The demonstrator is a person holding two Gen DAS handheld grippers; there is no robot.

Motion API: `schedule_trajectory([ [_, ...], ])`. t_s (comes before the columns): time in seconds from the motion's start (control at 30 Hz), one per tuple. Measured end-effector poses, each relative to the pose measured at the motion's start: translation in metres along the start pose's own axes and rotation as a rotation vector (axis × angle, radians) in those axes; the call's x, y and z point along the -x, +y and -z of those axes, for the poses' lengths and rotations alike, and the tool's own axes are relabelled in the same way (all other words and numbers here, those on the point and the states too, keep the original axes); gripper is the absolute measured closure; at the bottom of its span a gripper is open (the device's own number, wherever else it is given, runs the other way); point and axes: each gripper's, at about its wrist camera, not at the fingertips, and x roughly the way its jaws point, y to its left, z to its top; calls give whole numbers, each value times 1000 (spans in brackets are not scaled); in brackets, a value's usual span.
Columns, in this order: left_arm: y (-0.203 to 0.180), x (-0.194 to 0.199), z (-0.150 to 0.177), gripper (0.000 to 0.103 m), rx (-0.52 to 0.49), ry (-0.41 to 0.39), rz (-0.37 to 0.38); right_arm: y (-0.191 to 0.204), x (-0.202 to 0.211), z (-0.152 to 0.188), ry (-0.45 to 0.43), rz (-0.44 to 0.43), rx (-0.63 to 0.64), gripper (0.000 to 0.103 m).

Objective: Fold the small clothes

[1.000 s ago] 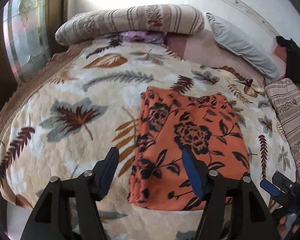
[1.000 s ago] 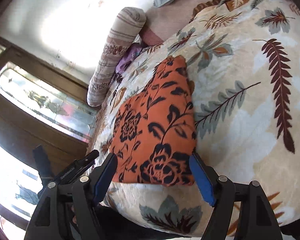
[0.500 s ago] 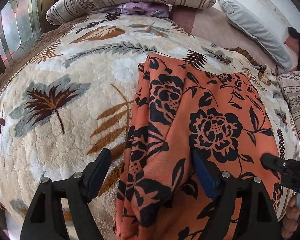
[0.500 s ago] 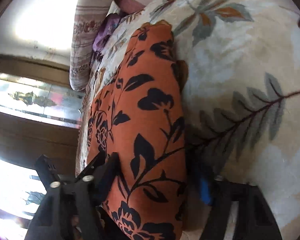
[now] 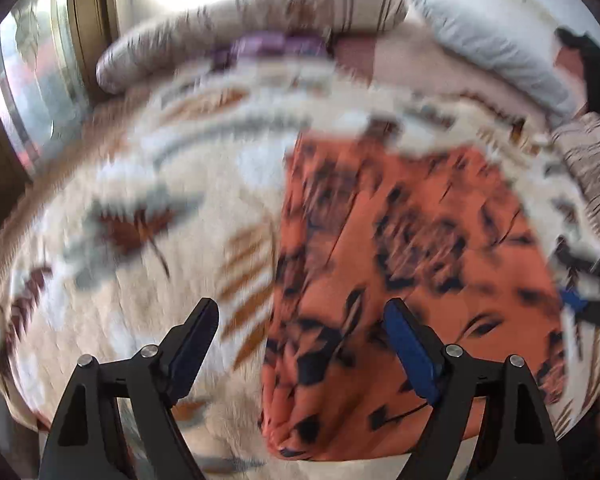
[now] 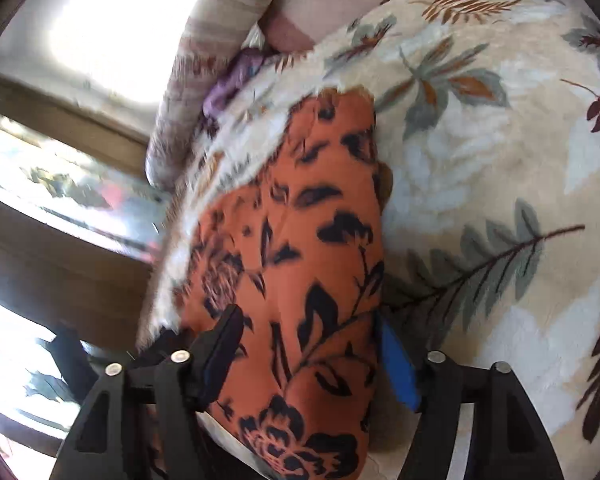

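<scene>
Two wide-open grippers, left gripper and right gripper, grip nothing while straddling the orange garment; closing carelessly toward twelve o'clock could snag the blanket.

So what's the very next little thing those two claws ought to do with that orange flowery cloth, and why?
Probably close both on its near edge. The orange cloth lies flat on the leaf-print blanket; the left gripper and the right gripper both stand open with that edge between their fingers, gripping nothing.
</scene>
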Motion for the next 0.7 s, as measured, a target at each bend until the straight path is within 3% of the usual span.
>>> schedule_trajectory([
  [0.07,11,-13,7,15,64,18,65,-10,-3,-16,-14,-10,-57,30],
  [0.13,10,-12,5,15,55,17,64,-21,-22,-34,12,-18,-105,30],
  [0.17,8,-13,6,14,42,12,58,-24,-37,-41,62,-15,-113,42],
  [0.2,8,-13,7,14,36,7,56,-26,-48,-45,93,-7,-105,67],
  [0.27,11,-14,7,13,49,5,77,-3,-46,-45,41,77,25,71],
  [0.33,17,-14,8,12,78,9,106,8,-42,-35,-11,142,74,71],
  [0.37,17,-11,7,12,83,14,110,4,-45,-31,-12,173,51,64],
  [0.4,17,-5,5,14,90,12,109,-2,-43,-28,-17,175,18,54],
  [0.53,23,41,11,14,101,-89,147,11,-4,-9,-79,133,36,38],
  [0.63,28,23,26,14,105,5,66,28,33,20,-101,46,79,38],
  [0.67,32,10,31,14,119,54,58,35,40,29,-100,15,97,38],
  [0.7,37,6,35,13,148,52,80,43,48,40,-98,-12,115,38],
])
